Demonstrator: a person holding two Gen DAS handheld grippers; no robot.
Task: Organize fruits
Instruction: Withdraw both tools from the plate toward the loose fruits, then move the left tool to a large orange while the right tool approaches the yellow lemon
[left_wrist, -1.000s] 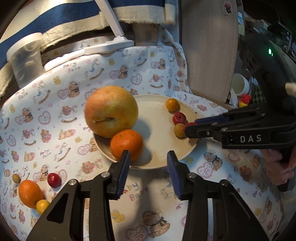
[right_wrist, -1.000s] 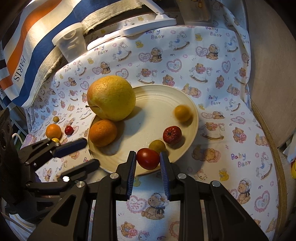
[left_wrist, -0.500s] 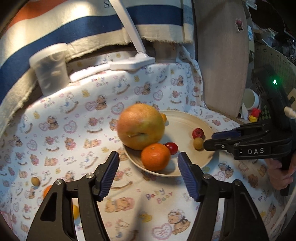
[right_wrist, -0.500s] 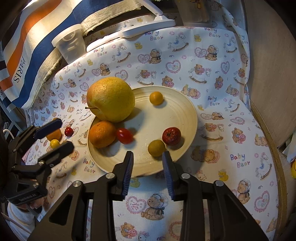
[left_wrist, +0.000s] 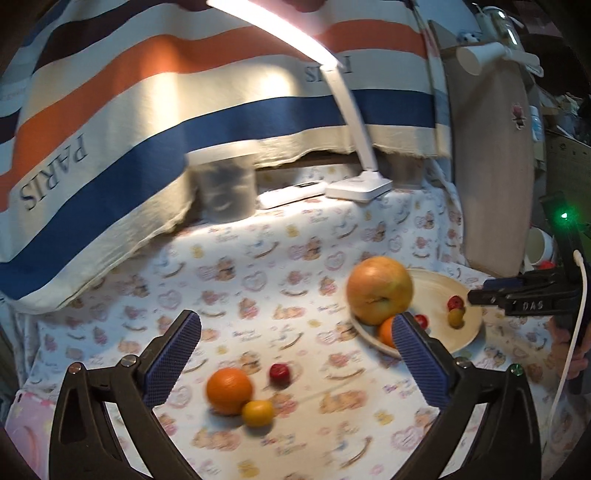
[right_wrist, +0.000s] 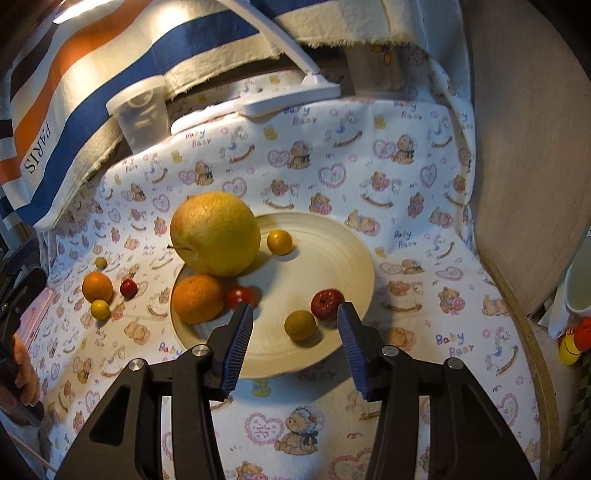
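**Both Grippers Empty Over a Half-Sorted Table of Fruit**

Bear-printed cloth (right_wrist: 406, 177) covered the table, with a striped "PARIS" towel (left_wrist: 147, 122) hung behind it, a white desk lamp (left_wrist: 356, 184) standing at the back edge and a clear plastic cup (right_wrist: 142, 110) beside the lamp's base.

A cream plate (right_wrist: 332, 254) sat on the cloth and held six fruits. A large yellow-orange grapefruit (right_wrist: 215, 233) rested at its left rim, touching an orange (right_wrist: 198, 298) just in front of it. A cherry tomato (right_wrist: 239, 296) lay against that orange. A small yellow fruit (right_wrist: 279, 242) sat toward the back of the plate, and a dark red fruit (right_wrist: 327, 304) and a yellow-green fruit (right_wrist: 300, 325) lay side by side near the front.

Off the plate, to its left, four fruits lay on the cloth: a second orange (right_wrist: 97, 287), a small yellow one (right_wrist: 100, 309) touching it, a small red one (right_wrist: 128, 288) just beside, and a tiny yellowish one (right_wrist: 100, 262) a little behind.

The right gripper (right_wrist: 295, 343) hung over the plate's near rim, its jaws opening and partly apart; the yellow-green fruit showed between the blue pads, which did not touch it. The left gripper (left_wrist: 295, 365) pointed at the loose group on the cloth, its jaws opening to a very wide spread and gripping nothing. That view was blurred.
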